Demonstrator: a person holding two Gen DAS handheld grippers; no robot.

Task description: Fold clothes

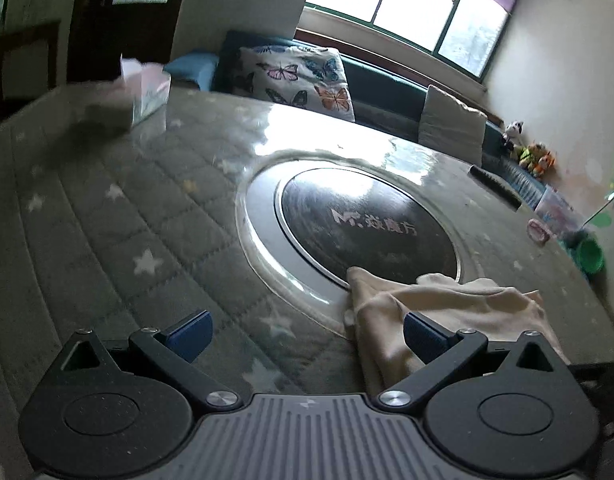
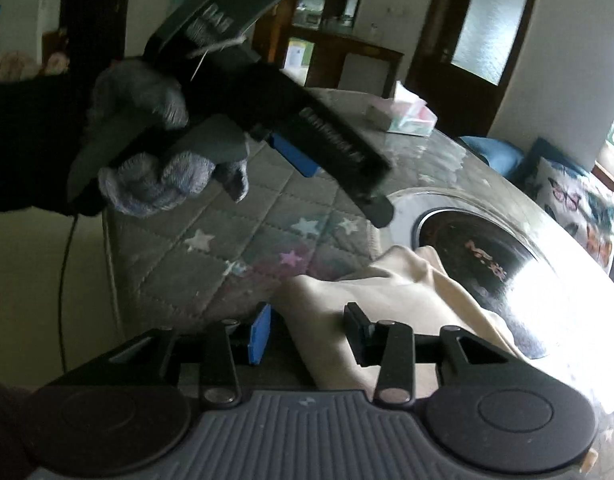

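Observation:
A cream garment lies crumpled on the grey star-patterned table cover, partly over the round glass plate. My left gripper is open above the table; its right finger is in front of the garment's near edge, its left finger over bare cover. In the right wrist view the garment lies just ahead, and my right gripper is open with its jaws on either side of the cloth's near edge. The other gripper, held in a gloved hand, hovers above the table at upper left.
The round black hotplate with its glass ring sits mid-table. A tissue box stands at the far left edge. A green cup and a small pink object sit at the right edge. A sofa with a butterfly cushion lies beyond.

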